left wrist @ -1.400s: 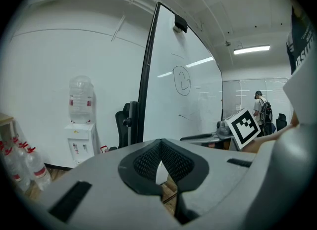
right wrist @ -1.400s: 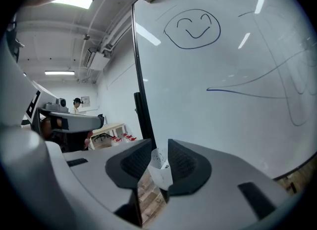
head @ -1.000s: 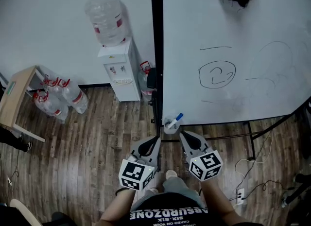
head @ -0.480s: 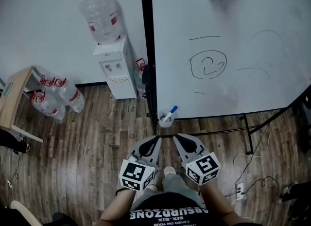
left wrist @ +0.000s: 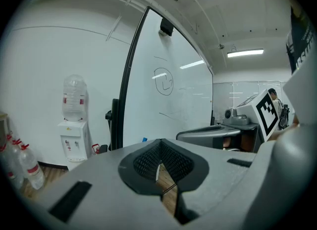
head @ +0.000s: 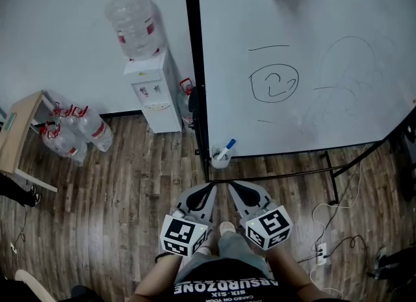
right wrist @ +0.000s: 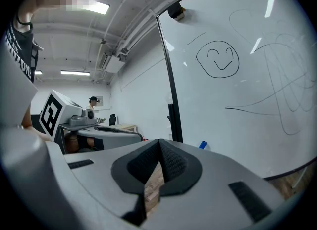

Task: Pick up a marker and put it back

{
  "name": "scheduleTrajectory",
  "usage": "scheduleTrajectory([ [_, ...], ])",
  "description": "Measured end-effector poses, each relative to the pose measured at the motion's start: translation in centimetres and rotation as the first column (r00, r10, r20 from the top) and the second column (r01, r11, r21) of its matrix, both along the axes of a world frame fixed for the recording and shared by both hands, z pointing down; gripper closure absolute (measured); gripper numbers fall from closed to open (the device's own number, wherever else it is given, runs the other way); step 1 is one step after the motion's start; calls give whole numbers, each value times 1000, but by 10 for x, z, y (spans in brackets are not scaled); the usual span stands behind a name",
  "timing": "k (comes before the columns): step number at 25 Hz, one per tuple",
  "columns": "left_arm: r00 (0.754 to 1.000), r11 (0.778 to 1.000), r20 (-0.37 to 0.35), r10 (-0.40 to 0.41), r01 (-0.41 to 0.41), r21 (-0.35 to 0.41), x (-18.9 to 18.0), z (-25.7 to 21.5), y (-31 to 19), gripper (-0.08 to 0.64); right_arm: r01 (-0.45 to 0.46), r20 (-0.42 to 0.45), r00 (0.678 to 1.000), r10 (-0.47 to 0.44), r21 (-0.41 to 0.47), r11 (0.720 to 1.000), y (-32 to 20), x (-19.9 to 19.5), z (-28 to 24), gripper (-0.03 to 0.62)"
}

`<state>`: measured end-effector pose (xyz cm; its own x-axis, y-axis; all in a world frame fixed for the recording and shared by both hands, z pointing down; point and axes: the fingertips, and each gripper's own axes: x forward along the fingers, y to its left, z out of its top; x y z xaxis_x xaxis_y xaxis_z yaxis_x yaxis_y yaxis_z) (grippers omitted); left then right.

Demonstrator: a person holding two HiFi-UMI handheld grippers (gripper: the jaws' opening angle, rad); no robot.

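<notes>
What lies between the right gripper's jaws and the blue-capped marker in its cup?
In the head view, only brown wood-plank floor and the whiteboard stand's dark base bar separate the right gripper from the blue-capped white marker.

Under you, the floor is grained wood plank. The whiteboard ahead looks smooth and glossy. Your left gripper has a matt grey plastic shell and ribbed black pads.

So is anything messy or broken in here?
Nothing really stands out. The blue-capped marker leans in its small pale cup at the whiteboard's bottom corner. Nothing is spilled on the wooden floor, and the board only has a smiley face and faint scribbles.
</notes>
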<state>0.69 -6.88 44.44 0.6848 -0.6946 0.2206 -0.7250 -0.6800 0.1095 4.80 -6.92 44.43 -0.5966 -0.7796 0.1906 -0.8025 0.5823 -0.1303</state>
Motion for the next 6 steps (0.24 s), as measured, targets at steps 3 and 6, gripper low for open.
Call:
scheduleTrajectory([
  [3,1000,1000,0,0,0,-1,-1,1,1,552,1,0,1000,-1,0,1000,1,-1,0,594],
  [6,1000,1000,0,0,0,-2,0,2,1,552,1,1,1000,-1,0,1000,2,-2,0,594],
])
